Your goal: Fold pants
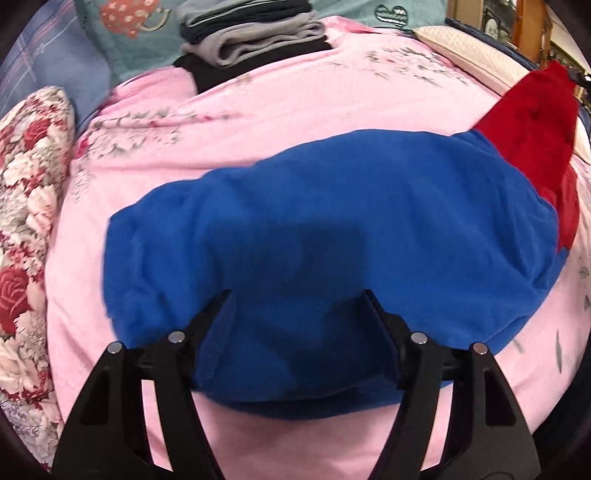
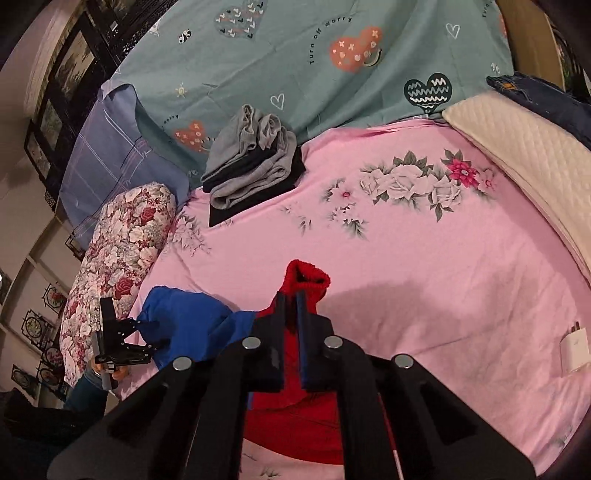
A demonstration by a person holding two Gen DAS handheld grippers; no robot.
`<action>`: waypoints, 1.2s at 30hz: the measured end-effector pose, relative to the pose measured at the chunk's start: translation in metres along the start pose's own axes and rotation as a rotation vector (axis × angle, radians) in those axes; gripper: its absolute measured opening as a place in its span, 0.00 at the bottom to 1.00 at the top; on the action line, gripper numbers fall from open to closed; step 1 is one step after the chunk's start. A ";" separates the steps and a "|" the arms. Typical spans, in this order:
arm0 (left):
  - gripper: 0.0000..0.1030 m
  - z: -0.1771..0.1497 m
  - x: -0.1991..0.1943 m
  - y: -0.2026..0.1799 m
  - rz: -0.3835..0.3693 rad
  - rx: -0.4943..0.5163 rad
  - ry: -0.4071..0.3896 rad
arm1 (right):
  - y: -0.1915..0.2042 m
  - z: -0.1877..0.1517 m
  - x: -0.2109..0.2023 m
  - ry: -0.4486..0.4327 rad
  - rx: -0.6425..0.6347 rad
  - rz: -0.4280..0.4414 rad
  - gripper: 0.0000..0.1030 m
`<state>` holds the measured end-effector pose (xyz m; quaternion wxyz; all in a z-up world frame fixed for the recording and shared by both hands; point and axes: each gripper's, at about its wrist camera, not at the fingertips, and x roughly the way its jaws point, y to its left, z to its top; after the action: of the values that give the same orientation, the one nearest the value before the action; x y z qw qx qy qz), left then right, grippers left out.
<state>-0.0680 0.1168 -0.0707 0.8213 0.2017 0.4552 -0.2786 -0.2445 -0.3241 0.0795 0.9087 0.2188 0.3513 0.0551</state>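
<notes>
A: Pants (image 1: 332,229) lie between the left gripper's (image 1: 297,295) wide-spread jaws, on the pink sheet (image 1: 295,110).
B: Right gripper (image 2: 290,295) pinches their red end (image 2: 308,280); I'd carry it across low, keeping edges aligned.

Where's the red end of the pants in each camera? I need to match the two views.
Left wrist: the red end sits far right, upper edge, lifted beyond the blue part.
Right wrist: the red end is bottom centre, pinched in the right tool.
Shared landmark: the stack of folded grey clothes at the far end of the pink sheet.
</notes>
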 end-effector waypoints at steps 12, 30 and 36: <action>0.67 -0.005 -0.006 0.014 0.010 -0.025 -0.013 | -0.138 -0.072 0.034 0.152 0.434 -0.140 0.66; 0.71 0.002 0.006 -0.004 0.054 -0.015 0.032 | -0.108 -0.057 0.094 0.198 0.327 0.027 0.16; 0.70 -0.001 0.003 0.010 0.043 -0.031 0.026 | -0.049 -0.038 0.034 0.041 0.270 0.113 0.14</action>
<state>-0.0613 0.1240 -0.0726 0.8243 0.2021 0.4655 -0.2510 -0.2465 -0.3460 0.0120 0.8590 0.3576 0.3609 0.0630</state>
